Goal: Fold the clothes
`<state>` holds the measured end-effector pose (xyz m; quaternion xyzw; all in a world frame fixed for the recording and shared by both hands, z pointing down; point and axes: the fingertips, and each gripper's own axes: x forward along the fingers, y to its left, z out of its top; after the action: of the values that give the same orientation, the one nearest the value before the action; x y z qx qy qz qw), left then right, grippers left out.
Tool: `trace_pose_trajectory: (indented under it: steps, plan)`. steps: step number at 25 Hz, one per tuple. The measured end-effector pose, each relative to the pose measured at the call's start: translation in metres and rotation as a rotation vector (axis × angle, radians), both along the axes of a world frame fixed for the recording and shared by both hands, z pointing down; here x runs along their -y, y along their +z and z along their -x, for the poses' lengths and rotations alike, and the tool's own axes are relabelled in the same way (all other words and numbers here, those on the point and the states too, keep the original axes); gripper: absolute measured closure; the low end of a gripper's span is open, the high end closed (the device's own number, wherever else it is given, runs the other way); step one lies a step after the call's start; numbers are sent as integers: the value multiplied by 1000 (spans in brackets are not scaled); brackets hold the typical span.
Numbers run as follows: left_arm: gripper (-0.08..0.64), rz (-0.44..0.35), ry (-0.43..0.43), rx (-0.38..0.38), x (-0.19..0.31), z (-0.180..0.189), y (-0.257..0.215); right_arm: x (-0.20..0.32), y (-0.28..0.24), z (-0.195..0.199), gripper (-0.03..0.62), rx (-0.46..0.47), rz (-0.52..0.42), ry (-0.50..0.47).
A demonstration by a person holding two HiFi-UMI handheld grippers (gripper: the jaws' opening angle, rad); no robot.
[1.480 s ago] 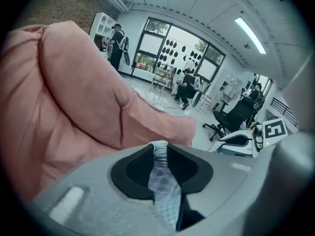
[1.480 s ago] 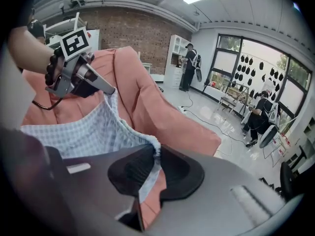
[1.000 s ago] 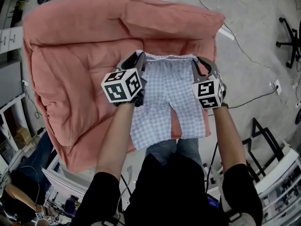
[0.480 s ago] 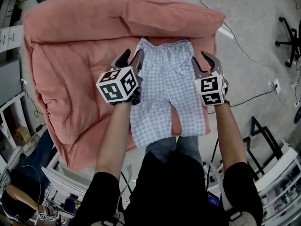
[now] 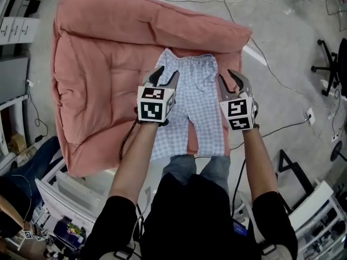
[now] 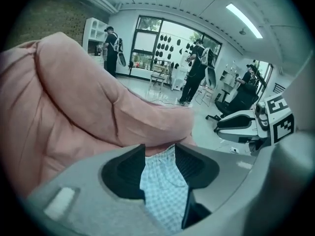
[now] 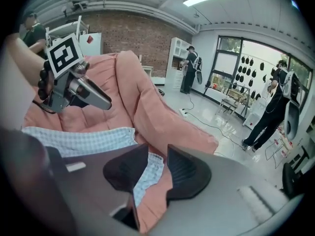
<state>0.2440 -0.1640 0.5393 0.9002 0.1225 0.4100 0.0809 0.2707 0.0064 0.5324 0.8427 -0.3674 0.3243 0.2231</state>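
Note:
Light blue checked trousers [image 5: 195, 99] lie flat on a big pink cushion [image 5: 97, 64], waistband at the far end, legs toward me. My left gripper [image 5: 166, 73] hovers above their left edge and my right gripper [image 5: 229, 77] above their right edge. Both are open and hold nothing. In the left gripper view the jaws [image 6: 160, 154] frame the checked cloth [image 6: 165, 191] lying below, untouched. The right gripper view shows its jaws [image 7: 157, 156] over the waistband corner [image 7: 147, 168]. Both pairs of jaws have just opened, then closed a little, with nothing between them.
The cushion lies on a grey floor with cables [image 5: 282, 85] running past its right side. An office chair [image 5: 331, 64] stands at the far right. White drawers [image 5: 16, 28] and storage bins [image 5: 65, 199] line the left. Several people [image 6: 197, 68] stand far off by the windows.
Both grippers have let go of the waistband, opened, and risen off the trousers. The trousers now lie spread flat on the cushion.

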Motion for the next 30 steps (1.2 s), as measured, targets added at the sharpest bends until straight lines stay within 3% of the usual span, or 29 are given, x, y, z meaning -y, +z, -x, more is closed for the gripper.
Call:
trace_pose_trajectory:
  steps: [8,12,17,23,26,30]
  plan:
    - [377,-55,-110,-15,-58,50,-51,-84,-73,16,485,-86,-58,-82]
    - [386,-63,-246,-16,-92,90,-80,-120,-110,22,494,-110,-77,-200]
    - [395,-145,-308,-70,-136,129,-135,-145,-161,45,512,-151,-98,-344]
    - [408,-182,-411,-103,-156,190,-185,-144,-212,76,520,-195,-113,-509]
    - [410,-241,-441,-91,-147,235,-199,-124,-230,98,525,-214,-113,-587]
    - [416,-261,-530,-64,-120,300,-194,-85,-238,129,525,-228,-104,-690]
